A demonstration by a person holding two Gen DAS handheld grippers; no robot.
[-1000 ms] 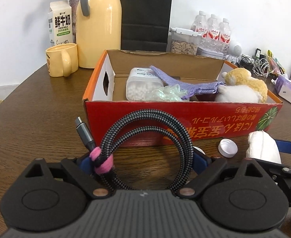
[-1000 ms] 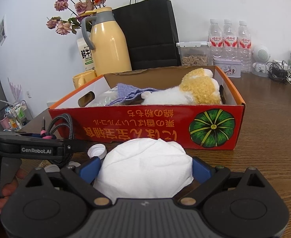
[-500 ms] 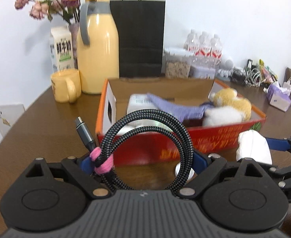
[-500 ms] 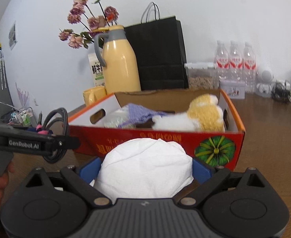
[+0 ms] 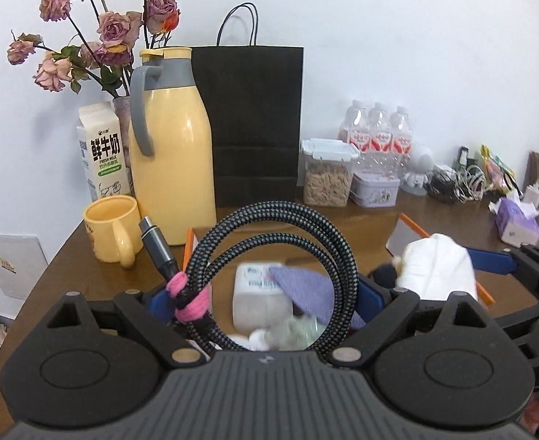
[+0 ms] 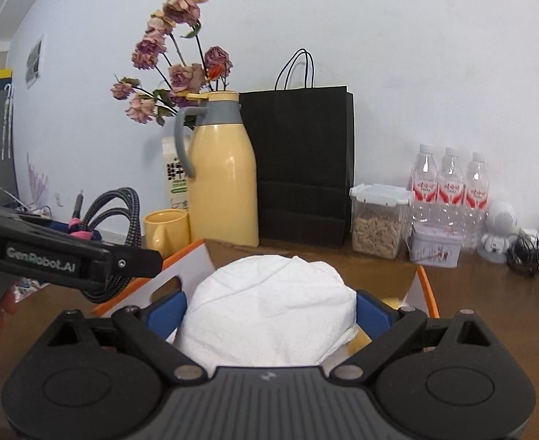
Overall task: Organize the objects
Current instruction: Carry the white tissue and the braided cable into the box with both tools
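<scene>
Two grippers above the cardboard box [image 6: 192,267]: left gripper [image 5: 265,297] clamps a coiled braided cable [image 5: 269,220]; right gripper [image 6: 271,308] clamps a white folded cloth [image 6: 269,304], both over the box interior.

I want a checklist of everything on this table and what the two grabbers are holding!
Surface: brown wooden table.
Job's things: coiled cable and white bundle held over the open cardboard box.
Clutter: yellow jug, mug, milk carton, black bag, water bottles.
Grippers: left gripper shut on cable; right gripper shut on bundle.
Cables: tangled wires at far right.
Surroundings: white wall, dried roses.
</scene>
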